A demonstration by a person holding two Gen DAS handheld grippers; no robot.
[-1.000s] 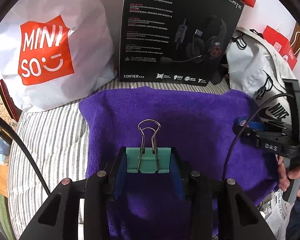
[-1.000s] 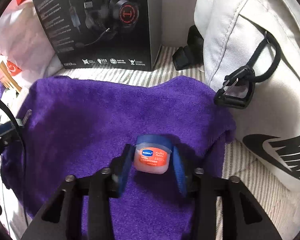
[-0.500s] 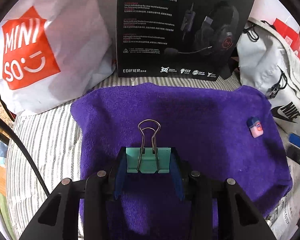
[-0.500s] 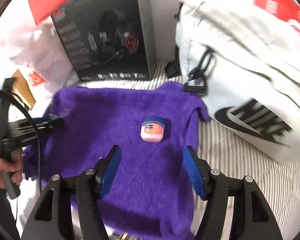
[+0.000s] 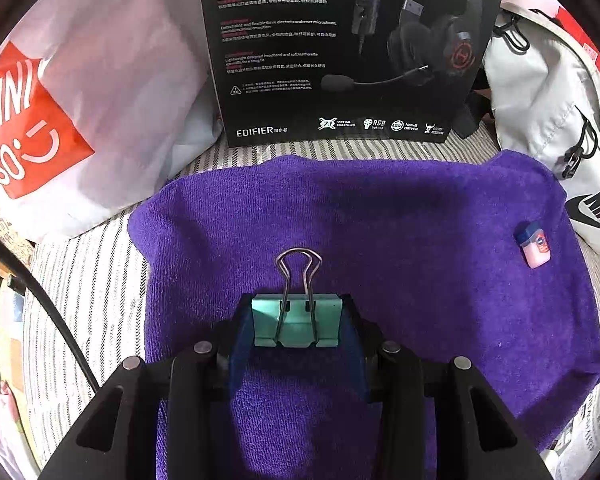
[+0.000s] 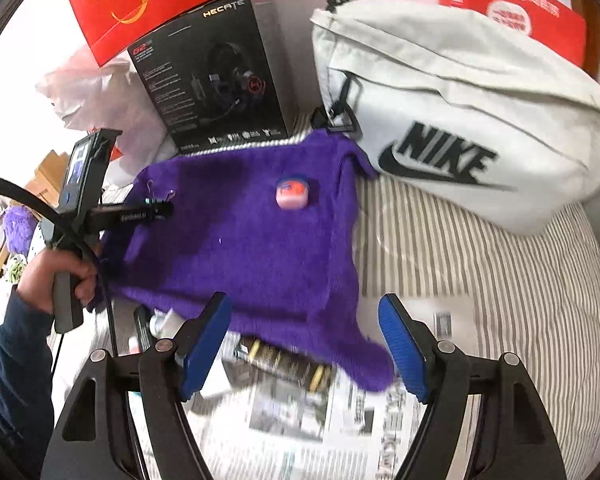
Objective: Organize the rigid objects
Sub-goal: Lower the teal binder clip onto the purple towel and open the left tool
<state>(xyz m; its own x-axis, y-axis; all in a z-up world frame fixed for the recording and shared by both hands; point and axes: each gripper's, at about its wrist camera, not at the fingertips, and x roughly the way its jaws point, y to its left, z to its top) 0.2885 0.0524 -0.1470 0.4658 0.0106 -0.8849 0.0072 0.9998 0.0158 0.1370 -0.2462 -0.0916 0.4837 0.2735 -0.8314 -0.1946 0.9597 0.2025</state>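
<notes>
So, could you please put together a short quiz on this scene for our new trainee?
1. True or false: the left claw is shut on the green binder clip.
2. Where does the small pink jar sit?
A. on the newspaper
B. on the purple towel
C. between the right claw's fingers
3. Fill in: the right claw is ____ and holds nothing.

Key:
1. True; its blue pads press on both sides of the clip.
2. B; the jar sits apart from both claws, near the towel's edge by the white Nike bag.
3. Open.
</notes>
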